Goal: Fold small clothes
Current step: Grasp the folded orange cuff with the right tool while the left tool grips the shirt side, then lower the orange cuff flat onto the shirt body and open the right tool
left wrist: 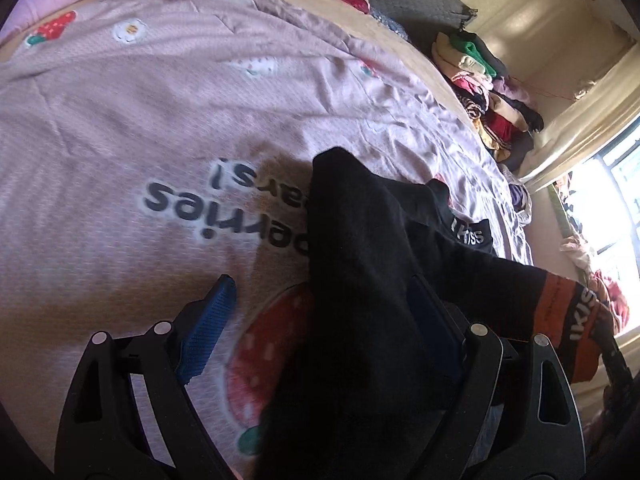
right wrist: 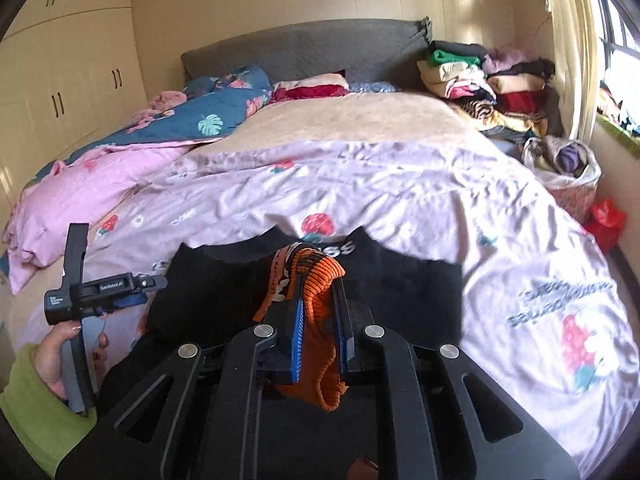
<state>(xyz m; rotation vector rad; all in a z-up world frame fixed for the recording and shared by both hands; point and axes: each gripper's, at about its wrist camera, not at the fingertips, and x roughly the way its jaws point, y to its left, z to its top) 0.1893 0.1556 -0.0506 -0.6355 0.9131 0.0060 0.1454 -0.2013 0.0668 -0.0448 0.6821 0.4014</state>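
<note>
Orange ribbed knit, the cuff (right wrist: 316,320) of a small black sweater (right wrist: 400,292), is pinched between the blue pads of the right gripper (right wrist: 318,320), whose jaws are pressed together on it. The cuff sits bunched and doubled in the grip, likely so the sleeve can be carried across the body of the garment as one fold.

The sweater itself lies on the pale lilac bedspread printed with strawberries (right wrist: 400,184), near the foot of the bed, its collar pointing toward the grey headboard (right wrist: 304,46). A flat, soft bed makes a fair folding surface.

The left gripper (left wrist: 320,320) stands with its jaws wide apart. Black cloth drapes over the right-hand finger in its own view, while the blue pad of the other finger (left wrist: 208,328) is bare over the bedspread, so it clamps nothing. From the right wrist view it is held in a hand (right wrist: 60,352) with a green sleeve at the sweater's edge, probably ready to take that side.

Folded clothes (right wrist: 472,76) are stacked beside the headboard, presumably where finished pieces go.
</note>
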